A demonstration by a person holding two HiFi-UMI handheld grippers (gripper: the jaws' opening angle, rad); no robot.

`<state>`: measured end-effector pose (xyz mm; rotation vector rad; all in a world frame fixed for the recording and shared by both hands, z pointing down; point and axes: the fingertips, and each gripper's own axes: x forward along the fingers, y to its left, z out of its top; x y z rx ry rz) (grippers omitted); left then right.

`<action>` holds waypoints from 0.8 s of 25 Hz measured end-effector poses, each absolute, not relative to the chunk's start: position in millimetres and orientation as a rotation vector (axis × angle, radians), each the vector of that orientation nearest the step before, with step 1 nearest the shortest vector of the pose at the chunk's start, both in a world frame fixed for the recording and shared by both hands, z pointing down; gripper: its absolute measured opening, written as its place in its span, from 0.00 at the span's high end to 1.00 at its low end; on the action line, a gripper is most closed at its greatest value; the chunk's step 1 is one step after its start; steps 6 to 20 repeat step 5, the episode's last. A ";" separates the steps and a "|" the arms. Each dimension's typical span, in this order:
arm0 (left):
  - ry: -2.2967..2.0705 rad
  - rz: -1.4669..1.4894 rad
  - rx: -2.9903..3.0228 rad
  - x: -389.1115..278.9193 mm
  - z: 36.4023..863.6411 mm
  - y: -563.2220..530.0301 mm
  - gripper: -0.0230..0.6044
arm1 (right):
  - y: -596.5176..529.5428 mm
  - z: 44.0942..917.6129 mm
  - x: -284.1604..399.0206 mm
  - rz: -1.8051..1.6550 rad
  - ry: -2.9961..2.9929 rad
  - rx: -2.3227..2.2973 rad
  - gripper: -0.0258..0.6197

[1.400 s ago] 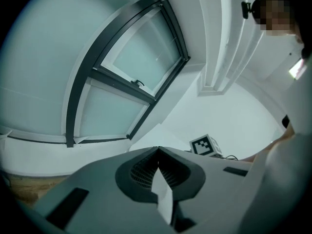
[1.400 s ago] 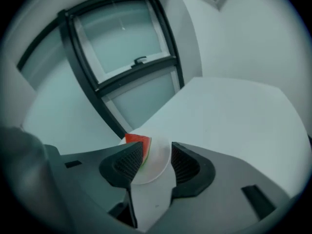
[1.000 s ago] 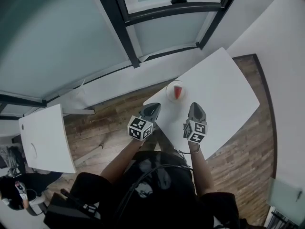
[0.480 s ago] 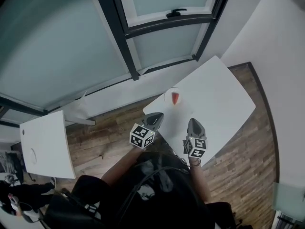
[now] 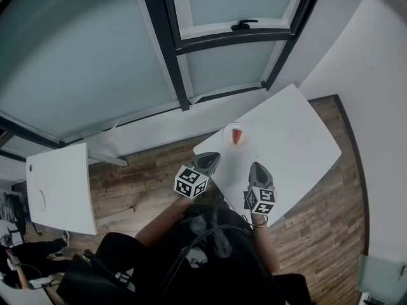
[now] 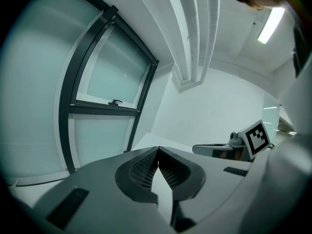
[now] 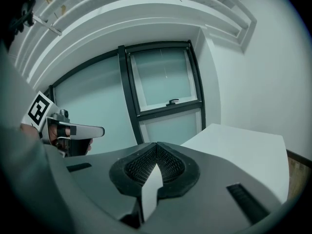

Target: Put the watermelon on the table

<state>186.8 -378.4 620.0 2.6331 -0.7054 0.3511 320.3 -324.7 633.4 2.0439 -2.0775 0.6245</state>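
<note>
Two grey tongs, left gripper and right gripper, mid-frame: jaws together, empty. Red watermelon wedge on round white plate, white table, just above.

A small red wedge of watermelon lies on a round white plate, seen from above. The wedge looks triangular, with its wider end towards the window side and its narrow tip towards the person. It is too small to make out any rind or seeds. The plate rests on a white rectangular table, close to the table's left corner and near its far edge. The table stands at an angle, and the rest of its top is plain white.
</note>
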 end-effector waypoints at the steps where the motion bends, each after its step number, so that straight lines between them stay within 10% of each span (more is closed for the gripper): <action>1: -0.702 0.351 2.632 187.6 620.1 -378.7 0.96 | -325.6 633.3 320.4 0.627 -2.077 2.044 0.94; 20: -0.681 0.364 2.643 192.8 621.7 -378.3 0.96 | -329.2 631.1 318.6 0.654 -2.076 2.040 0.94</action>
